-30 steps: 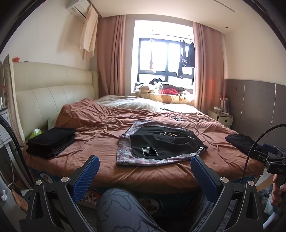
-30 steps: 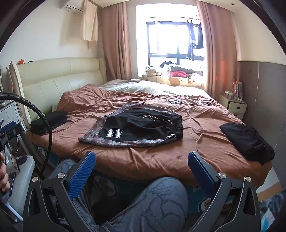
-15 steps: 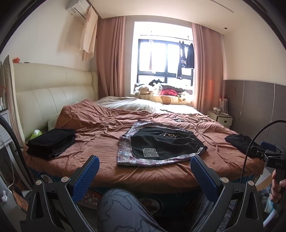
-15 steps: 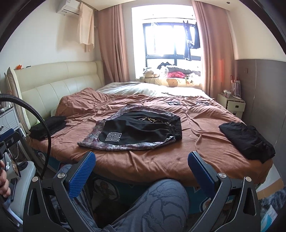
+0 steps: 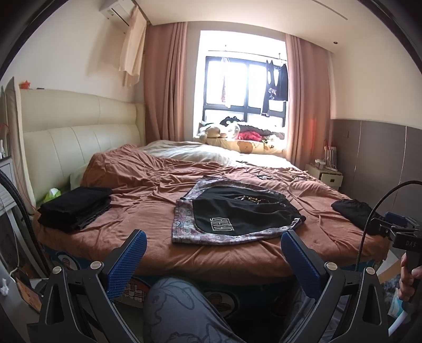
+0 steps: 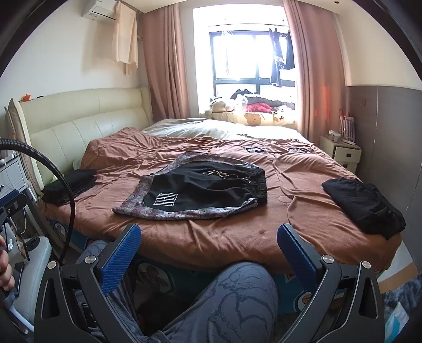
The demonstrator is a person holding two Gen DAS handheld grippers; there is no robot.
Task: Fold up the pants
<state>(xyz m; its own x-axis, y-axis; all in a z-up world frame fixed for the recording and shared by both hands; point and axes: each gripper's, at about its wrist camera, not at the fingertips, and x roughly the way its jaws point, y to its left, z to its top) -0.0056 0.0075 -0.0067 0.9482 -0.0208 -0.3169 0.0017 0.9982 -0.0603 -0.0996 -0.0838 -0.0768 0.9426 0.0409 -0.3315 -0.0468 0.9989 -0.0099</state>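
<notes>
Jaws of left gripper [image 5: 213, 245] and right gripper [image 6: 209, 237] gape wide, holding nothing.

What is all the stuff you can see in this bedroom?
pants: 1, black with patterned trim, middle of bed
blanket: 1, brown, over the bed
black pile: 1, folded, bed's left end by headboard
black garment: 1, bed's right end
headboard: 1, cream, left
curtains: 2, pink, beside window
plush toys: several, on window ledge
nightstand: 1, cream, right wall
air conditioner: 1, white, top left
knee: grey patterned, bottom
left gripper: blue fingers, open
right gripper: blue fingers, open
</notes>
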